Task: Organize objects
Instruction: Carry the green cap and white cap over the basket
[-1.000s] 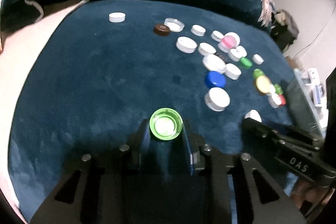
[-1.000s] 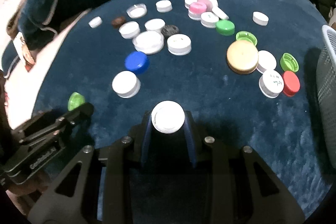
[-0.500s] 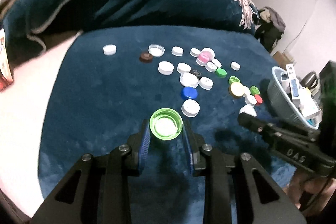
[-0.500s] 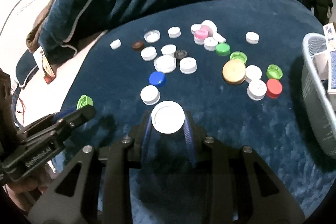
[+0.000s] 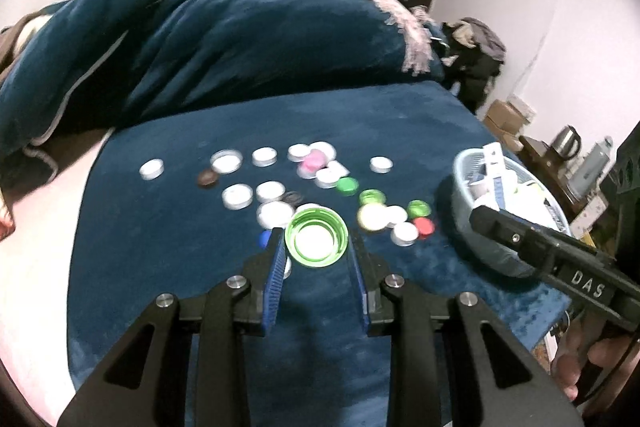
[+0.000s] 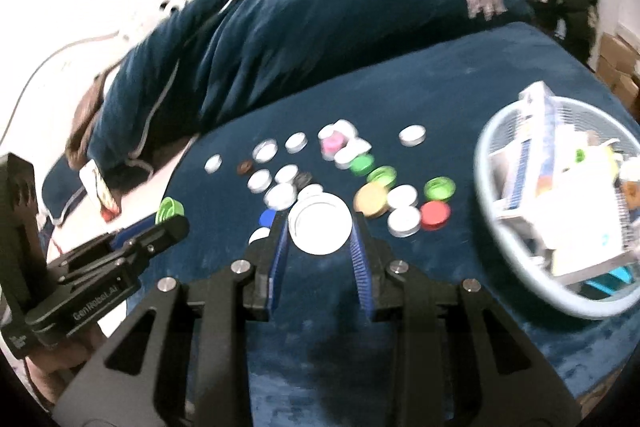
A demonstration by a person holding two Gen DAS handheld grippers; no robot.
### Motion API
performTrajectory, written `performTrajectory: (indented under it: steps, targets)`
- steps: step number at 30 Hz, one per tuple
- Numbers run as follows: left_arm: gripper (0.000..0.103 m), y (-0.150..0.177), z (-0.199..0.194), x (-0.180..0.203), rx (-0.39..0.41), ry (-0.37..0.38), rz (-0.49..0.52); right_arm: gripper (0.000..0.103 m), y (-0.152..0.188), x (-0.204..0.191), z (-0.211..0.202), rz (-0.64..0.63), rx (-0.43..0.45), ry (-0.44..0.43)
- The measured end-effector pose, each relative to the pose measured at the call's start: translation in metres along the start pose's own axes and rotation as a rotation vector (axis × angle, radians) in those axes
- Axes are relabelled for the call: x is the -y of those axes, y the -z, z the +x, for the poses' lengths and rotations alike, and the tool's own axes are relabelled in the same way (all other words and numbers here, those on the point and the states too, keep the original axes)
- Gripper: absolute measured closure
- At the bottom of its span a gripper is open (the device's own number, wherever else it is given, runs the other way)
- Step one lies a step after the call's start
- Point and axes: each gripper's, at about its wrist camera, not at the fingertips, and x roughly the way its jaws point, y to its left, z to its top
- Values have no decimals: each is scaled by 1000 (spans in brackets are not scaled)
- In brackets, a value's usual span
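While both tongs clench caps, boxes fill the blue mesh basket (image 6: 496, 163).

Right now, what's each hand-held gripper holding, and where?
Left: green cap, pinched across its rim. Right: white cap, likewise.

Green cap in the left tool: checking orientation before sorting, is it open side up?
Open side up: the green cap shows its hollow interior and raised rim.

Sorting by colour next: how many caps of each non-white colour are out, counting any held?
Green: 4, one in the left gripper
Pink: 1
Red: 1
Blue: 1
Brown: 1
Gold: 1
Black: 1
Total: 10
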Motion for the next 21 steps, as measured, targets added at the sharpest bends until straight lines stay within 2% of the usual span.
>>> performTrajectory:
  steps: [7,11,21]
  targets:
    - [73,-10,17,51,-23,67,45,72,-6,42,-22,68,22,71]
    - [73,-16,17,76,0,87,90,72,-12,64,-31,126,49,113]
    - [73,-14,21,100,-13,138,116,72,-13,70,-42,118,66,155]
